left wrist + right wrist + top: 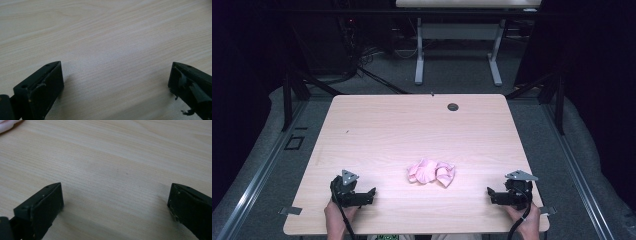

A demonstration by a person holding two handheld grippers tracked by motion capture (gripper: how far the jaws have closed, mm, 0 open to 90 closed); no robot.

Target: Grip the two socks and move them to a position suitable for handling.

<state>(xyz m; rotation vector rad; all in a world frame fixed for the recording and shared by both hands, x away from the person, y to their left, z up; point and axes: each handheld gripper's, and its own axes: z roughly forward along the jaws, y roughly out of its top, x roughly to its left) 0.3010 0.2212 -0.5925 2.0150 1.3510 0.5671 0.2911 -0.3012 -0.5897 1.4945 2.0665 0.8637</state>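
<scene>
Grippers rest low at the near edge of the wooden table [377, 125], one toward each near corner. The left gripper [371, 194] has its jaws spread wide with nothing between them, and the left gripper view shows bare wood grain in the gap. The right gripper [490, 193] is likewise spread and empty. Between them, a little farther in from the near edge and nearer the right one, lies a crumpled pink cloth [431, 172], well apart from both.

To start well, I judge each gripper should come in from its own side toward an outer fold or corner of the cloth, jaws kept low and wide, and pinch a single layer rather than the whole bunch, so the fabric can be drawn out flat.

Where the cloth's corners and hems lie is hard to make out: it is bunched, small in the high view, and cut off at the top left of the right gripper view [7, 125]. The person's hands are cropped by the bottom edge. Beyond the far edge, the floor and a second table's legs sit in dim light.
</scene>
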